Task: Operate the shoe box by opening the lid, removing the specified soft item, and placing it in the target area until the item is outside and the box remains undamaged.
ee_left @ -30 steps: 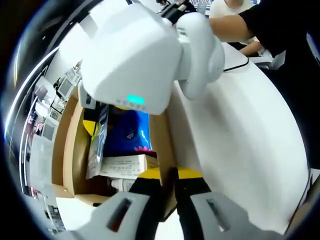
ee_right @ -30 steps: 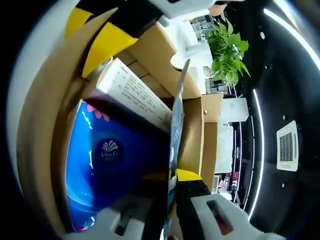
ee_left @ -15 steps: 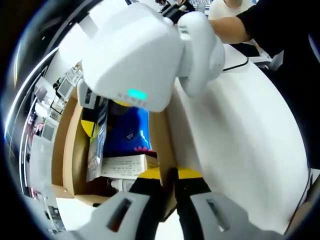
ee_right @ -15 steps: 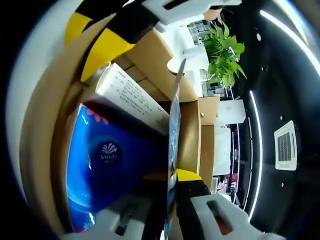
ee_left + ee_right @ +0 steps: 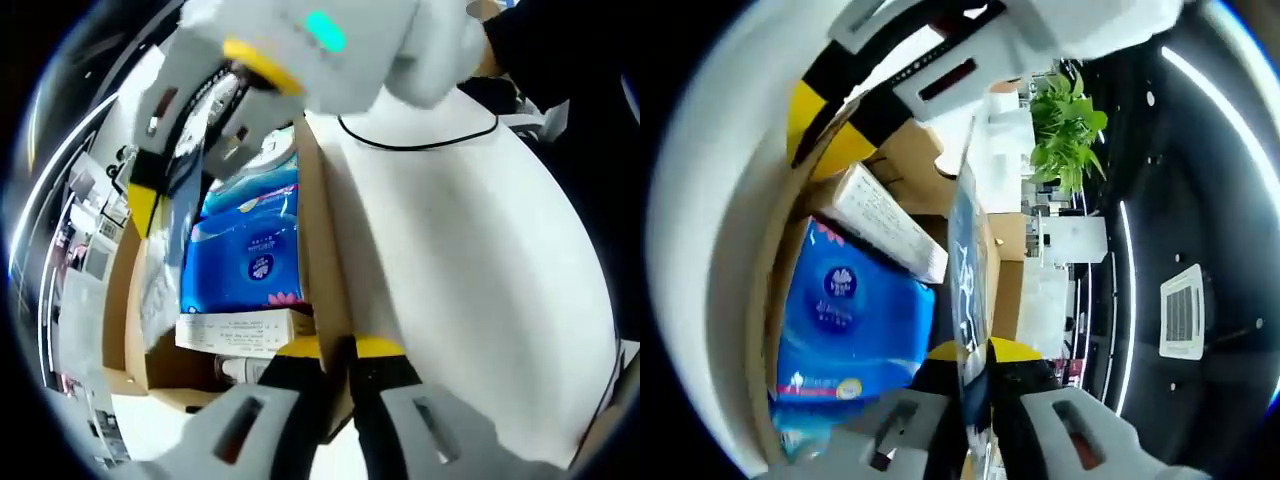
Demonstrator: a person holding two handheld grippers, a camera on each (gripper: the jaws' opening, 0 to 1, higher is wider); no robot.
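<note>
The open cardboard shoe box [image 5: 318, 250] holds a blue tissue pack [image 5: 250, 265] and a white printed carton [image 5: 245, 328]. My left gripper [image 5: 338, 350] is shut on the box's side wall at its near end. Above the box, my right gripper [image 5: 150, 195] hangs shut on a thin clear plastic packet [image 5: 158, 275] that dangles over the box's left side. In the right gripper view that packet [image 5: 965, 260] stands edge-on between my right gripper's [image 5: 975, 355] jaws. Below it lie the blue pack [image 5: 850, 320] and the carton [image 5: 885, 225]. The left gripper [image 5: 840, 125] pinches the wall at the far end.
The box stands on a white table [image 5: 470, 280] with free surface beside it. A person's dark sleeve [image 5: 560, 50] reaches in at the top right. A green plant [image 5: 1065, 125] and more cardboard boxes [image 5: 1010, 240] stand beyond the box.
My right gripper has risen out of the box with the clear packet, uncovering more of the blue tissue pack. The left gripper has stayed on the box wall.
</note>
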